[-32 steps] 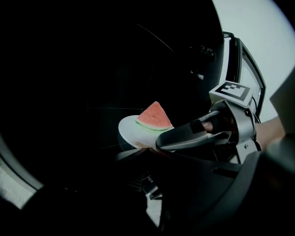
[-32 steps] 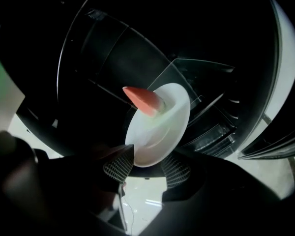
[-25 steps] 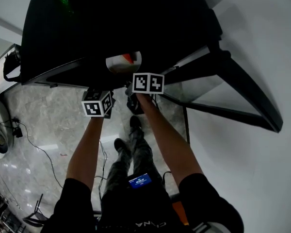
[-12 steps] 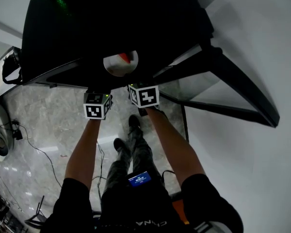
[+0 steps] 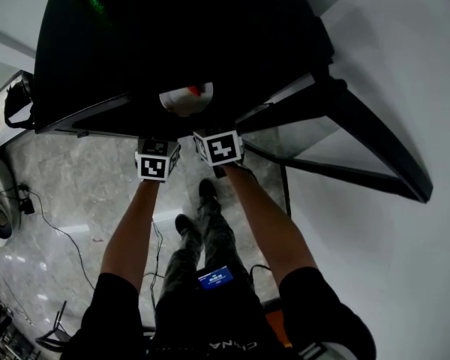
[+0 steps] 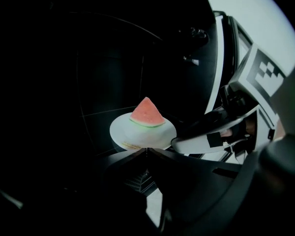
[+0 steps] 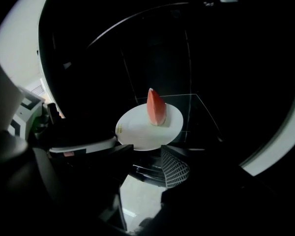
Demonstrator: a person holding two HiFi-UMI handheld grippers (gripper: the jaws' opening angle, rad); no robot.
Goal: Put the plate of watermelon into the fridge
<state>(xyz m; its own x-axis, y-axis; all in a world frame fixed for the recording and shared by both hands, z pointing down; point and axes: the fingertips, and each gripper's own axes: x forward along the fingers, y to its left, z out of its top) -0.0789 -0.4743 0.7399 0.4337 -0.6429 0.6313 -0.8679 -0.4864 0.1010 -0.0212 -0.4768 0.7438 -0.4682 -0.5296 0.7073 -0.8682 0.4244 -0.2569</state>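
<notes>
A white plate (image 5: 178, 105) carrying a red watermelon wedge (image 5: 199, 91) rests on a glass shelf inside the dark fridge. The left gripper view shows the plate (image 6: 122, 132) and wedge (image 6: 146, 114) straight ahead. My left gripper (image 6: 146, 150) is shut, with its tips right at the plate's near rim and nothing seen between them. In the right gripper view the plate (image 7: 136, 130) and wedge (image 7: 156, 107) lie just beyond my right gripper (image 7: 146, 149), whose jaws stand apart and empty. Both grippers (image 5: 165, 142) (image 5: 208, 131) hover side by side at the fridge opening.
The fridge interior (image 5: 172, 36) is dark, with green bottles (image 5: 97, 2) high at the left. Its open door (image 5: 367, 148) juts out to the right along a white wall. Below are a marble floor (image 5: 75, 193) with cables and the person's legs.
Both grippers have drawn back a little from the plate toward the person. The plate with the wedge stays on the shelf.
</notes>
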